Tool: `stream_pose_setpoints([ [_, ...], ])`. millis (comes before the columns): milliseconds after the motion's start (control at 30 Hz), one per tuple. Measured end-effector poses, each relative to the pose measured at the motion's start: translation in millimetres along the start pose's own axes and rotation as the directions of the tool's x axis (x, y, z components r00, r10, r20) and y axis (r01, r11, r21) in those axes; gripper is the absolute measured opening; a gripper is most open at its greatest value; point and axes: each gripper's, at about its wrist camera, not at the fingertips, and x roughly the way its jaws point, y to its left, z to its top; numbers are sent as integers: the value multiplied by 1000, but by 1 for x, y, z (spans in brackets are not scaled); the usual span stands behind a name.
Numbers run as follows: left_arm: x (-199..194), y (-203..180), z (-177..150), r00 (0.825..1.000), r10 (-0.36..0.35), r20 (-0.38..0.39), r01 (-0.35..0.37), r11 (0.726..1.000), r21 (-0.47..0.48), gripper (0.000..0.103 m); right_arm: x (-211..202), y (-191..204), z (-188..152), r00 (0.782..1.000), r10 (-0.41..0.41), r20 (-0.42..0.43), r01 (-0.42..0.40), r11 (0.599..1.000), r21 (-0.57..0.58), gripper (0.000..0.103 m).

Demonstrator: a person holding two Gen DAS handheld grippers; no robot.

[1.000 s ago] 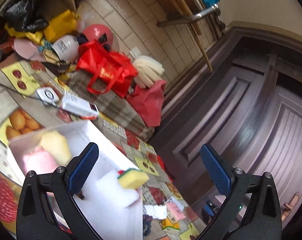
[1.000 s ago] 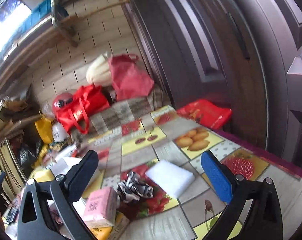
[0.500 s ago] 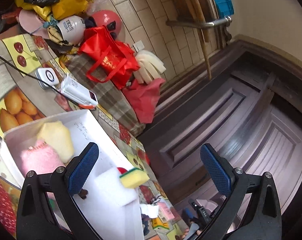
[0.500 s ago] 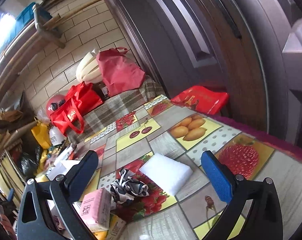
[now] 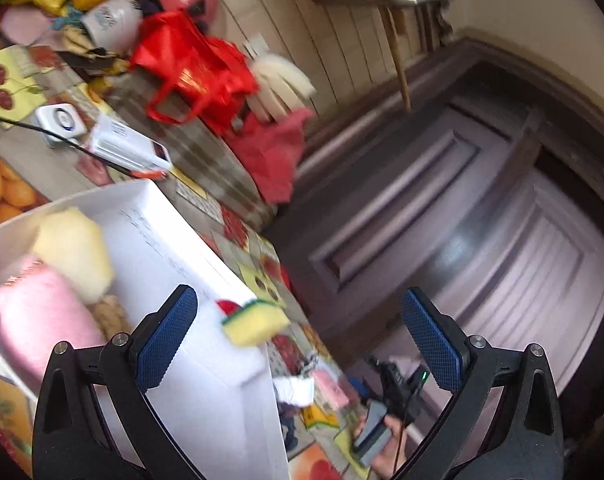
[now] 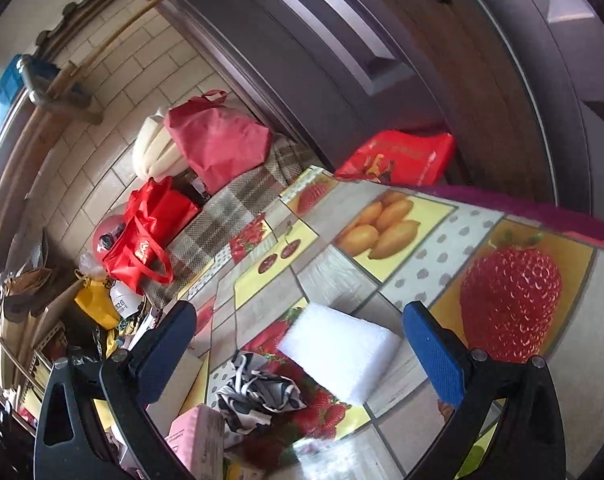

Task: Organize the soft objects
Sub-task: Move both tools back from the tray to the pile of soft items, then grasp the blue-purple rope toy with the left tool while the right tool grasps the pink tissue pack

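Note:
A white box (image 5: 150, 216) on the fruit-print table holds a pink fluffy item (image 5: 38, 316), a pale yellow soft piece (image 5: 74, 252) and a yellow-green sponge (image 5: 254, 320) at its far corner. My left gripper (image 5: 300, 338) hovers open above the box, holding nothing. In the right wrist view a white foam block (image 6: 339, 352) lies on the tablecloth between the fingers of my open right gripper (image 6: 302, 352), which stays above it. A black-and-white cloth (image 6: 258, 394) and a pink packet (image 6: 200, 440) lie to the block's left.
Red bags (image 5: 194, 68), a helmet and clutter crowd the tiled wall. A white device (image 5: 62, 122) with a cable and a white pack (image 5: 128, 150) lie behind the box. A dark wooden door (image 5: 441, 200) stands right. A red bag (image 6: 397, 156) sits past the table edge.
The left gripper has swung and closed in over the box, its view now blurred. The right gripper has dropped toward the white foam block, which now looks larger between its fingers.

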Motion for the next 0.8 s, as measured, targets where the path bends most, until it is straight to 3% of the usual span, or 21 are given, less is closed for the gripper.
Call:
stream_pose_setpoints([
  [133,16,-18,-9,996,-21,-84,28,996,83,102,-1,4,0,1000,4,7,-4,1000,-20,103],
  [400,39,-48,-32,978,34,-204,16,971,239,102,-1,6,0,1000,-6,14,6,999,-33,103],
  [533,44,-54,-44,972,85,-220,-21,960,278,102,-5,12,-3,999,44,16,-43,997,-57,103],
  [600,46,-70,-55,968,61,-242,17,951,308,102,-6,21,-7,997,75,-18,-76,992,-97,103],
  [700,60,-102,-80,950,52,-309,78,916,393,102,-9,39,-12,993,109,-46,-116,975,-191,103],
  [800,92,-121,-113,912,176,-370,31,870,492,102,-11,48,-15,990,132,-44,-139,962,-235,103],
])
